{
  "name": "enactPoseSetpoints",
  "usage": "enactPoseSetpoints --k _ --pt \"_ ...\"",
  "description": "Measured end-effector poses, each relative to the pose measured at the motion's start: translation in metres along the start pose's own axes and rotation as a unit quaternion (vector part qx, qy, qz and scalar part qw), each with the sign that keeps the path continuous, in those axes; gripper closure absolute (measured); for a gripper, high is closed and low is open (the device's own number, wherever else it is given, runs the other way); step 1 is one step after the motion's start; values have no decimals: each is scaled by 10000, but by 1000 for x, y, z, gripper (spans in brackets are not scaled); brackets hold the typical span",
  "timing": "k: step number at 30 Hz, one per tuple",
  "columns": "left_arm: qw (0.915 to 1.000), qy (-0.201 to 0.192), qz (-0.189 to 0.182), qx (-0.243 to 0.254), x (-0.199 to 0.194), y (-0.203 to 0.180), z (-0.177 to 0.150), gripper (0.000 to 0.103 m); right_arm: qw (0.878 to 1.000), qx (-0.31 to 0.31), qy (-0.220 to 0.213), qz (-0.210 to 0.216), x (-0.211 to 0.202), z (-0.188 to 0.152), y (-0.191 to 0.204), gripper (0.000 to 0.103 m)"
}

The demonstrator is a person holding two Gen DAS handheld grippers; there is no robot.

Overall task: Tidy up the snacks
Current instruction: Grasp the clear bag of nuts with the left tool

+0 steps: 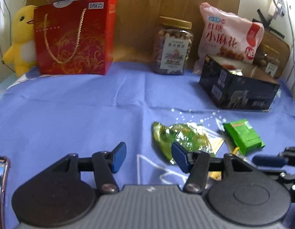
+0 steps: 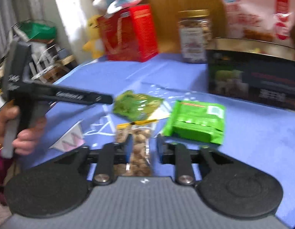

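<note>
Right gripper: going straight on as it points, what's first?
Likely the clear packet of nuts with a yellow top, lying between the right gripper's open jaws; beyond it, the crinkled green foil packet. Depth unclear.

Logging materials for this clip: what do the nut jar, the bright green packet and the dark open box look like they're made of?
Nut jar: clear, probably plastic, since the nuts show through; gold lid, material unclear. Bright green packet: glossy, creased film, likely plastic. Dark open box: printed cardboard, judging by its flat panels and folded edges.
</note>
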State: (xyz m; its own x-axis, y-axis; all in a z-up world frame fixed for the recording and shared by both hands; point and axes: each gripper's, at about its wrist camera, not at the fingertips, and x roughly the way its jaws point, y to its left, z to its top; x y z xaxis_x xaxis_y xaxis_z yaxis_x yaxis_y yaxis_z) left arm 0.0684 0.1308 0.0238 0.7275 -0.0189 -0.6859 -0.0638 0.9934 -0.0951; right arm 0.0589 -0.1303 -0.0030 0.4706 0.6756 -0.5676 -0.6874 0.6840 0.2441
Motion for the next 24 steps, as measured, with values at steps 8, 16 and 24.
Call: enactPoseSetpoints --k 8,16,24 --pt "9968 45 793 -81 2 1 -1 40 9996 18 -278 25 -12 -14 7 35" --pt "9889 82 1482 -101 16 7 -2 40 9960 -786 13 -429 3 -29 30 21" --pt "9875 99 1568 -88 21 10 -1 38 9896 -1241 -46 -723 1 -30 26 30"
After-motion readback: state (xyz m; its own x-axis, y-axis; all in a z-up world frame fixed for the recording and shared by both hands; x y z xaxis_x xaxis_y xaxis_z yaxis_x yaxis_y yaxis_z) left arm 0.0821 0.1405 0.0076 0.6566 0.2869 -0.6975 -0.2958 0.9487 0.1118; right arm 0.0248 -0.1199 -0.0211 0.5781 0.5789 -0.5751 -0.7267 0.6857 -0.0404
